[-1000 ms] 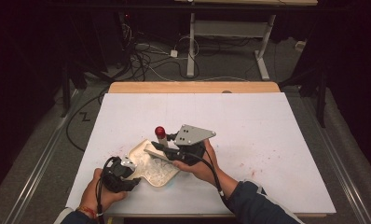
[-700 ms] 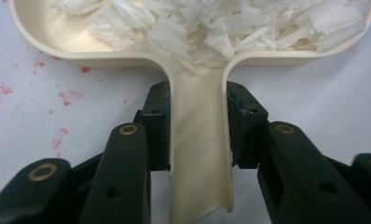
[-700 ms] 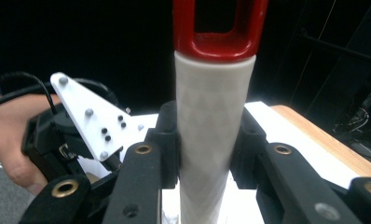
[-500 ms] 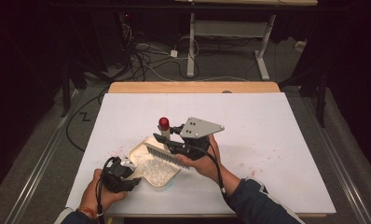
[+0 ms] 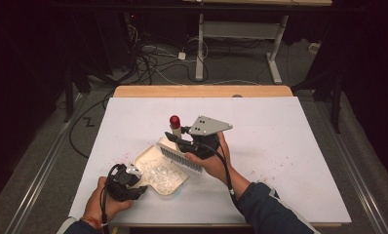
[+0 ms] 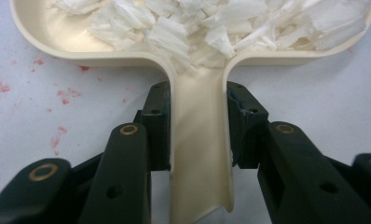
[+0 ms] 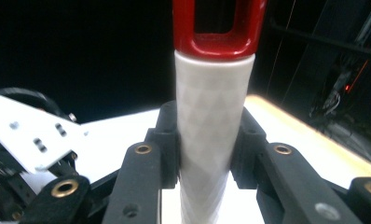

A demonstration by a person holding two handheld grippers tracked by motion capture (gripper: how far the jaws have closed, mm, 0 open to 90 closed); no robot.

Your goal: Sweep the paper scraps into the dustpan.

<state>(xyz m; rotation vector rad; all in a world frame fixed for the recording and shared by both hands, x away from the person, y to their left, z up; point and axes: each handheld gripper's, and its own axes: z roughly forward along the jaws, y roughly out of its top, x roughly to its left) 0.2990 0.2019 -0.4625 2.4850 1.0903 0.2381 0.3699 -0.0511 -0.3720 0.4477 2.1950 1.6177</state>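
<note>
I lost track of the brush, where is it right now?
In the high view the brush is held by the right gripper near the table's middle, bristles over the far edge of the dustpan.

Both grippers, left gripper (image 5: 126, 183) and right gripper (image 5: 192, 144), are black with brass rivets; the right sleeve (image 5: 270, 212) is dark blue.
</note>
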